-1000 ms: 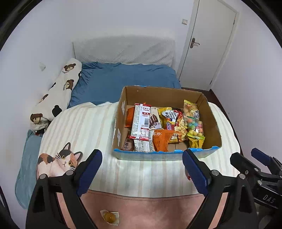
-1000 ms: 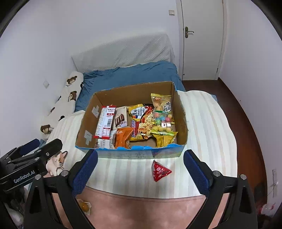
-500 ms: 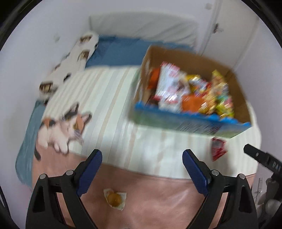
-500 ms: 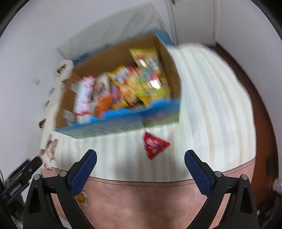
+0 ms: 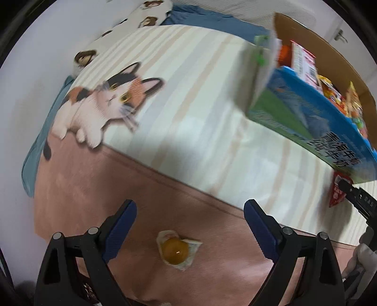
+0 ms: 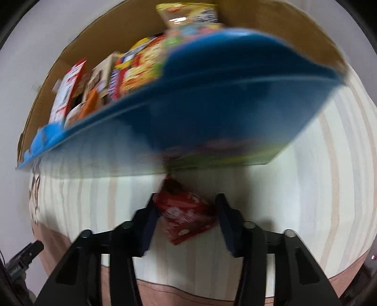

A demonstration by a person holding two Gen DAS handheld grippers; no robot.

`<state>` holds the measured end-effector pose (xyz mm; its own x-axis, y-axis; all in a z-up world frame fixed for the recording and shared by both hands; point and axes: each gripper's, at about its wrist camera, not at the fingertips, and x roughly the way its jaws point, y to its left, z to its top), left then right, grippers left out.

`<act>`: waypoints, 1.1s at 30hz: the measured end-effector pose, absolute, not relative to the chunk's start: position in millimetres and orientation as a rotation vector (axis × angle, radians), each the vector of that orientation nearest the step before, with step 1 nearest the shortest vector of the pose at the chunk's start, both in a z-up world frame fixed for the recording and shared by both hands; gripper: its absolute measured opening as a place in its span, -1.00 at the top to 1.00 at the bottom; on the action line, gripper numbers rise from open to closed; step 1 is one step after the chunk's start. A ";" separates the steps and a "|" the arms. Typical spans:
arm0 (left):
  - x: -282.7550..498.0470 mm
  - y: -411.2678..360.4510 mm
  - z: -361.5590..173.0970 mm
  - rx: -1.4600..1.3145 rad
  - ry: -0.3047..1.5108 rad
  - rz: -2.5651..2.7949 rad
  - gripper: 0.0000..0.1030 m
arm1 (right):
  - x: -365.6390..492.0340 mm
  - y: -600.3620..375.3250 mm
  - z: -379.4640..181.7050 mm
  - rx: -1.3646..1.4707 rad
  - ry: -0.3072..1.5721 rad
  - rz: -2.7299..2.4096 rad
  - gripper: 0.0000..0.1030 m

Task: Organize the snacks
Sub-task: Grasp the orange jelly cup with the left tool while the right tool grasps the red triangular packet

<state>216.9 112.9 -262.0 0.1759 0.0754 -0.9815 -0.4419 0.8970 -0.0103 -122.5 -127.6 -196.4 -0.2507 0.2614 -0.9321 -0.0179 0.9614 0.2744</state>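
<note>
A small wrapped yellow candy (image 5: 176, 251) lies on the pink band of the blanket. My left gripper (image 5: 189, 220) is open just above it, one finger on each side. A red triangular snack packet (image 6: 186, 213) lies on the striped blanket in front of the cardboard box (image 6: 212, 122). My right gripper (image 6: 186, 219) is open around the packet, its fingers close on both sides. The packet also shows in the left wrist view (image 5: 338, 194), partly behind the right gripper (image 5: 358, 200). The box (image 5: 306, 110) holds several snack packs (image 6: 132, 68).
The blanket has a cat print (image 5: 103, 101) at the left. A bear-print pillow (image 5: 132, 21) and a blue sheet (image 5: 212, 20) lie beyond it. The box wall stands right in front of the right gripper. The left gripper's tip (image 6: 23, 259) shows at the right wrist view's lower left.
Both grippers have dropped low and forward. The left one has come down over the yellow candy. The right one has narrowed and now brackets the red packet.
</note>
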 end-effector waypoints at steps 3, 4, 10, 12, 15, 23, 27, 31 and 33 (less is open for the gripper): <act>203.4 125.4 -263.2 -0.346 1.354 0.397 -0.81 | -137.2 -115.6 -185.6 0.201 1.830 0.324 0.16; 196.9 128.7 -264.8 -0.357 1.363 0.390 -0.81 | -144.8 -111.7 -181.5 0.204 1.840 0.346 0.16; 169.0 128.4 -288.5 -0.377 1.467 0.309 -0.81 | -215.9 -96.6 -153.8 0.225 1.927 0.437 0.17; 160.9 128.7 -302.4 -0.409 1.508 0.293 -0.81 | -238.6 -95.8 -148.8 0.238 1.952 0.439 0.17; 154.7 128.5 -325.3 -0.466 1.554 0.262 -0.81 | -262.0 -92.9 -146.2 0.234 1.975 0.434 0.17; 151.7 117.2 -358.7 -0.465 1.579 0.218 0.03 | -264.0 -96.2 -136.5 0.262 1.969 0.339 -0.61; 153.5 108.7 -350.8 -0.479 1.555 0.185 0.15 | -236.2 -94.9 -124.3 0.200 1.897 0.343 -0.63; 173.8 88.0 -344.4 -0.493 1.528 0.132 0.26 | -211.8 -96.5 -134.3 0.243 1.902 0.319 -0.64; 184.7 76.6 -341.8 -0.478 1.516 0.108 0.26 | -204.7 -97.8 -149.2 0.310 1.932 0.299 -0.64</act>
